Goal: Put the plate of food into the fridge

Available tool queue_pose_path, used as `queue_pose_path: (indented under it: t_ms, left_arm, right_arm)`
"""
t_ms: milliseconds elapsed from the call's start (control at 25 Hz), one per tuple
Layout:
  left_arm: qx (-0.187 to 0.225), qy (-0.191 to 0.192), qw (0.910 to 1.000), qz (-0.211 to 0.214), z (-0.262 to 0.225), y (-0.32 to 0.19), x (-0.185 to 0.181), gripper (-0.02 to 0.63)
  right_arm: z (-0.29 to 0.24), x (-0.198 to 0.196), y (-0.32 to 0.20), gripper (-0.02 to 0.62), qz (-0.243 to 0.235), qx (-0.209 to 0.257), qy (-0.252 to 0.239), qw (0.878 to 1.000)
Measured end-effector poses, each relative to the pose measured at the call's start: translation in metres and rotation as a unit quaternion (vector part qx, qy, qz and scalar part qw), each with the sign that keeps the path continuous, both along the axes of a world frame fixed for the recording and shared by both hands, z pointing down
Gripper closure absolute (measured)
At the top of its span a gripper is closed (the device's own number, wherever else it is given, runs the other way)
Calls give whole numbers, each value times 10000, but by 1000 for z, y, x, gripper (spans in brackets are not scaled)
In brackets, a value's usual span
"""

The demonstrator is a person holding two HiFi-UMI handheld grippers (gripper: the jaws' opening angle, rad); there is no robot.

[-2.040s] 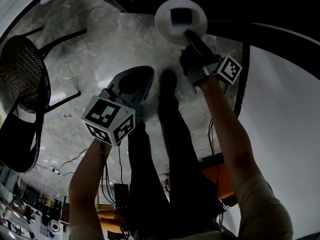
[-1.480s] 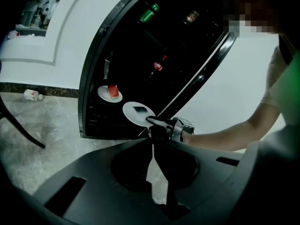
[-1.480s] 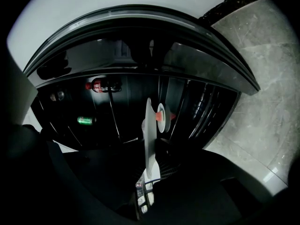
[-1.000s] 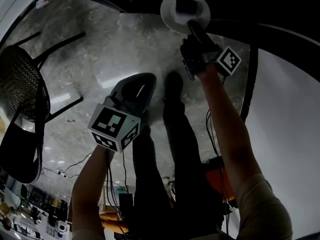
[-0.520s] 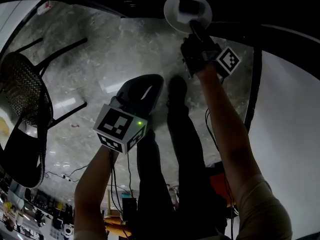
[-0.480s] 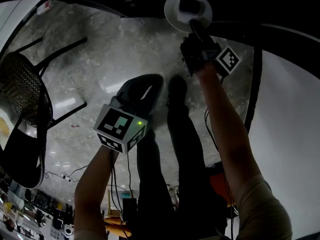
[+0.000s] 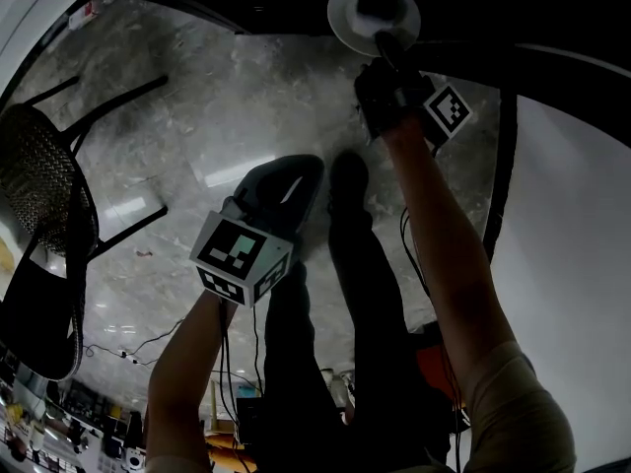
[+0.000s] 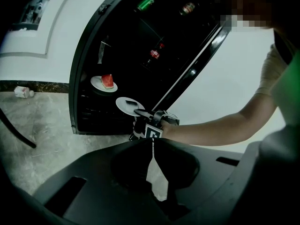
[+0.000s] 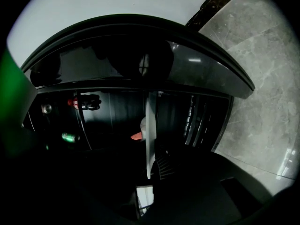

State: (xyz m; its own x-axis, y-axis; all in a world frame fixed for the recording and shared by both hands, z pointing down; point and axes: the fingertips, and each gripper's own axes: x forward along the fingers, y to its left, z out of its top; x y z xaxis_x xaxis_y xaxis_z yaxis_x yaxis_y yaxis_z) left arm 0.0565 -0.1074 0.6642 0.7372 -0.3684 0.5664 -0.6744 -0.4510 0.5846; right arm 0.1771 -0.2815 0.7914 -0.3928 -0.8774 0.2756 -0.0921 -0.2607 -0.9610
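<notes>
Plate held at the open fridge [image 8: 77, 93]: the right gripper [image 7: 386, 42] is clamped on the rim of a white plate [image 7: 340, 18] carrying a dark piece of food [image 7: 375, 3], held level at the mouth of the dark cabinet. The left gripper [image 7: 294, 180] hangs lower over the floor, its jaws together on nothing. The door stands open and the carry looks almost done; setting the plate on a shelf and letting go remain. Count: two plates, the second [image 8: 98, 84] already on a shelf with one watermelon slice [image 8: 107, 80]; three drinks; two grippers; one chair [image 7: 39, 195].
</notes>
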Motion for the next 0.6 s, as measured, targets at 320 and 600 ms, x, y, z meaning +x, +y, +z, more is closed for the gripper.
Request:
queue_pose_path:
  t_ms: [320, 600]
  left_arm:
    - [-8, 131, 9998, 147, 17, 7, 8, 589]
    - [57, 282, 9990, 338, 25, 6, 23, 589]
  right_arm:
    - [9, 0, -3, 563, 216, -10, 51, 9998]
    - [12, 4, -18, 563, 446, 96, 79, 9989]
